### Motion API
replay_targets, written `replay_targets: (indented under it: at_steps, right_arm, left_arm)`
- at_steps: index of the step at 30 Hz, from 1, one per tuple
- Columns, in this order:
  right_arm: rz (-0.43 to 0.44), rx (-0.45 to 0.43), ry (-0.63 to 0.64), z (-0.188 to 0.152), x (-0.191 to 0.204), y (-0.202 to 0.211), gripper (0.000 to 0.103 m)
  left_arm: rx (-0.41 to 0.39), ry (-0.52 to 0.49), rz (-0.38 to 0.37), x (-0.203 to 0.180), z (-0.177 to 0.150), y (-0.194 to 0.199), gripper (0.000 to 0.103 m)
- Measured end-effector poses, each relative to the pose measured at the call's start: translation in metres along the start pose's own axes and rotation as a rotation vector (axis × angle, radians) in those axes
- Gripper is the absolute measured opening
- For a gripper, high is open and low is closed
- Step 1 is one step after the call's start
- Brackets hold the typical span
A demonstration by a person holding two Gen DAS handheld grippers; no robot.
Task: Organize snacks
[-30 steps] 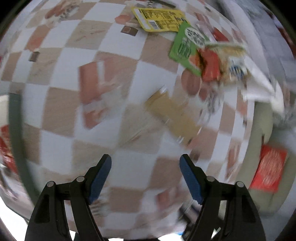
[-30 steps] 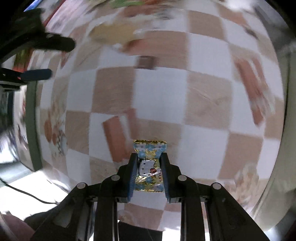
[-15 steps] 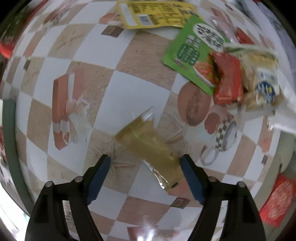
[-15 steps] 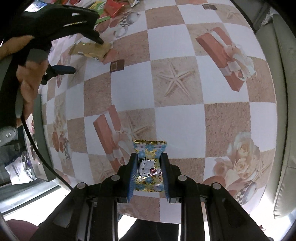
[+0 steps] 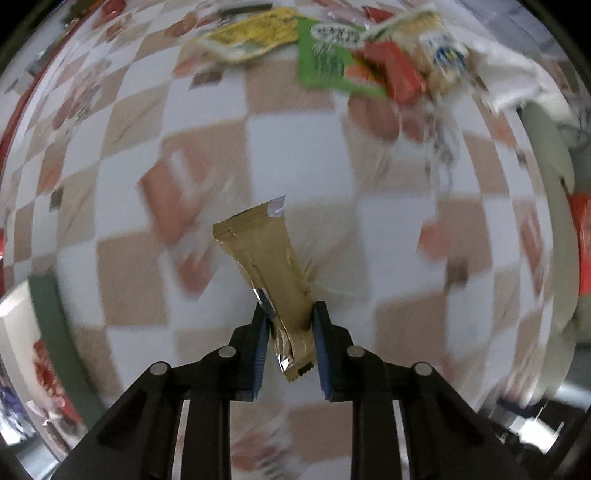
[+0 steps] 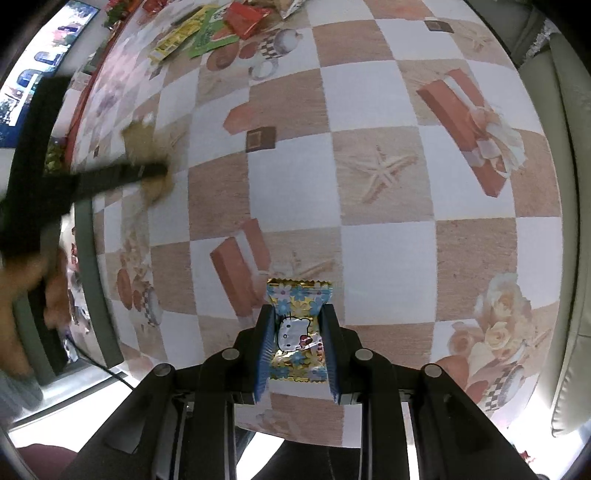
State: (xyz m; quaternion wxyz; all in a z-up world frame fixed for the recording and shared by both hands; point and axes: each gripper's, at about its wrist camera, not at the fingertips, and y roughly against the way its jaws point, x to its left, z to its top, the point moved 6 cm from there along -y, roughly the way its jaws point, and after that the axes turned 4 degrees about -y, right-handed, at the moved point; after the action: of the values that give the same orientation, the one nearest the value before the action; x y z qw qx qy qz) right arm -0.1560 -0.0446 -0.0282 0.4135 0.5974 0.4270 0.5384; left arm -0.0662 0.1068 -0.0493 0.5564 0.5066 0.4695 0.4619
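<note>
My left gripper (image 5: 290, 314) is shut on a long gold snack packet (image 5: 266, 266) and holds it above the checkered tablecloth. The same gripper and packet (image 6: 147, 162) show blurred at the left of the right wrist view. My right gripper (image 6: 297, 314) is shut on a small candy packet (image 6: 297, 325) with a white cat face and blue flowers, held over the table's near edge. A pile of snacks lies at the far side: a yellow packet (image 5: 255, 37), a green packet (image 5: 328, 55), a red packet (image 5: 395, 70) and a pale bag (image 5: 439, 44).
The checkered tablecloth (image 6: 388, 206) covers the table. The snack pile also shows at the top left of the right wrist view (image 6: 218, 26). A pale sofa cushion (image 6: 576, 221) runs along the right. A grey-green frame (image 6: 88, 258) borders the table's left edge.
My left gripper has closed on the gold packet and lifted it off the tablecloth. My right gripper has kept hold of the candy packet and hardly moved.
</note>
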Motion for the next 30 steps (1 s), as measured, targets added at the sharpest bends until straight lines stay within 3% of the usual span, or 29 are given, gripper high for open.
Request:
replay_targets:
  at_steps: [4,9,13,17,18,19,20,21,30]
  right_arm:
    - [-0.001,0.011,0.017,-0.001,0.011,-0.003,0.027]
    - [0.004,0.029,0.025,-0.002,0.025,-0.006,0.026]
    - [-0.011,0.039,0.043,-0.002,0.035,-0.008,0.027]
    - [-0.041,0.077,0.025,-0.002,0.032,-0.015,0.027]
    - [-0.039,0.083,0.006,-0.002,0.028,-0.016,0.037]
    - [-0.042,0.091,-0.022,-0.002,0.023,-0.017,0.052]
    - [-0.049,0.088,-0.033,-0.002,0.02,-0.017,0.089]
    - [-0.062,0.076,-0.043,-0.002,0.016,-0.016,0.099]
    - [-0.168,0.092,-0.048,0.007,0.008,-0.038,0.098]
  left_arm:
    - [0.012,0.021,-0.031,0.021,-0.04,0.009,0.021]
    - [-0.012,0.045,-0.067,0.038,-0.067,0.024,0.016]
    - [-0.028,0.043,-0.071,0.049,-0.082,0.031,0.016]
    - [0.016,0.073,-0.05,0.061,-0.094,0.023,0.021]
    - [0.015,0.071,-0.045,0.064,-0.094,0.023,0.031]
    - [0.013,0.061,-0.03,0.063,-0.091,0.021,0.053]
    - [0.01,0.052,-0.012,0.067,-0.089,0.022,0.065]
    - [0.001,0.041,0.015,0.068,-0.087,0.022,0.076]
    - [0.054,0.067,0.049,0.077,-0.069,-0.002,0.076]
